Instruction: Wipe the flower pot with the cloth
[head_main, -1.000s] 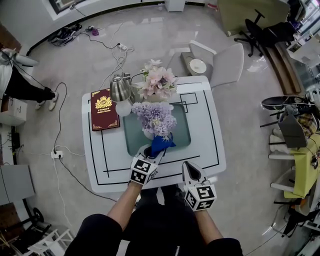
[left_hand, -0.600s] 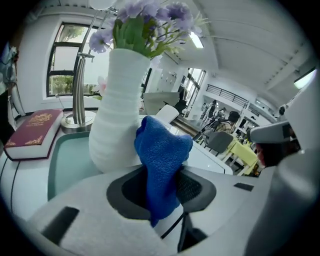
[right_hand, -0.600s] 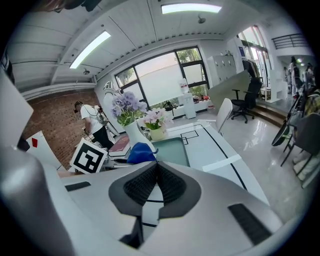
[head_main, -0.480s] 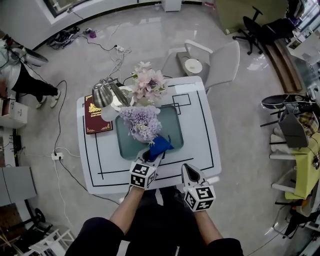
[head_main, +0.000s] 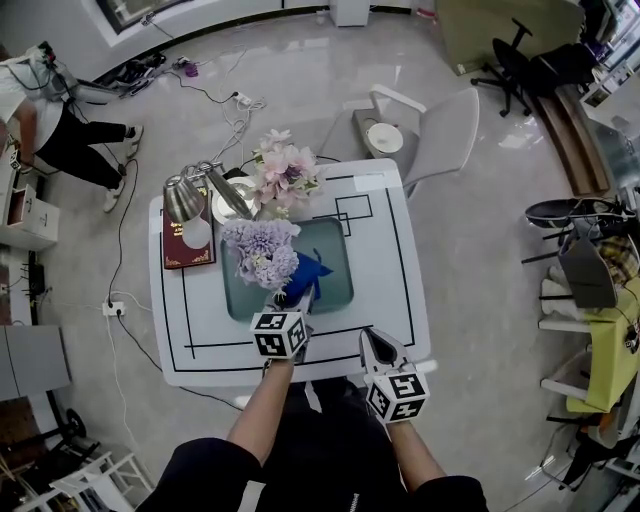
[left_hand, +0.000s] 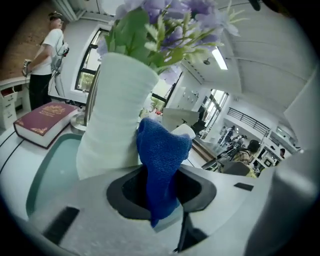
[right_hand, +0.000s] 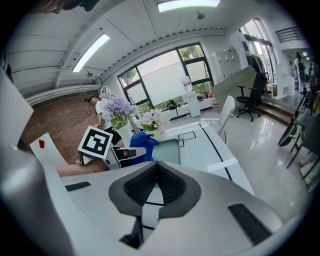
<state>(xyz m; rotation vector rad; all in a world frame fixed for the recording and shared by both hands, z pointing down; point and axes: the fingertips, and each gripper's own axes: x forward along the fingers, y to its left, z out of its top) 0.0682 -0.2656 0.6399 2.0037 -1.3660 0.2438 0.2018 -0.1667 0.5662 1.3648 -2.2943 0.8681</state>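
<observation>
A tall white flower pot (left_hand: 116, 117) holding purple flowers (head_main: 261, 251) stands on a green mat (head_main: 335, 272) on the white table (head_main: 395, 290). In the head view the blooms hide the pot. My left gripper (head_main: 290, 303) is shut on a blue cloth (left_hand: 161, 150), whose free end rests against the pot's right side. The cloth (head_main: 306, 278) shows just right of the flowers. My right gripper (head_main: 374, 349) hangs over the table's front edge, shut with nothing in it, well clear of the pot. The right gripper view shows the left gripper (right_hand: 118, 151) with the cloth (right_hand: 141, 144).
A red book (head_main: 186, 243) lies at the table's left. A silver lamp (head_main: 192, 196) and a vase of pink flowers (head_main: 282, 168) stand behind the pot. A white chair (head_main: 443, 124) is beyond the table. A person (head_main: 45, 115) stands far left, with cables (head_main: 225, 100) on the floor.
The head view has shifted, so the tall things lean further left. My left gripper keeps the cloth at the pot's side. The right gripper has stayed put. The person at far left has moved.
</observation>
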